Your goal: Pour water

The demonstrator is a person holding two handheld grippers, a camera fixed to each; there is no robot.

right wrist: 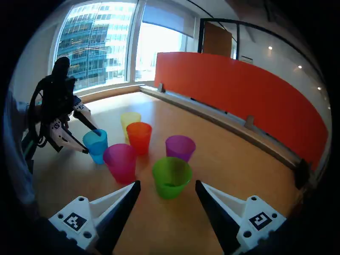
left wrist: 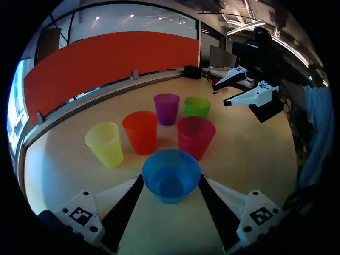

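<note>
Six coloured cups, clustered on table (left wrist: 255, 144). Left gripper (left wrist: 170, 179): jaws pinching upright blue cup (left wrist: 171, 175) at the cluster's edge. Right gripper (right wrist: 167, 184): jaws spread, green cup (right wrist: 171, 176) between the tips, apparently untouched. Pouring seemingly not begun; lift and tilt outstanding.

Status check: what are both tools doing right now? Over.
Left tool flanks blue cup, grip unconfirmed. Right tool open, green cup ahead. Pink cup crowds blue.

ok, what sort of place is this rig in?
Likely an office: a long wooden table, an orange divider along its edge, and tall windows facing towers. Left tongs grip the blue cup there.
</note>
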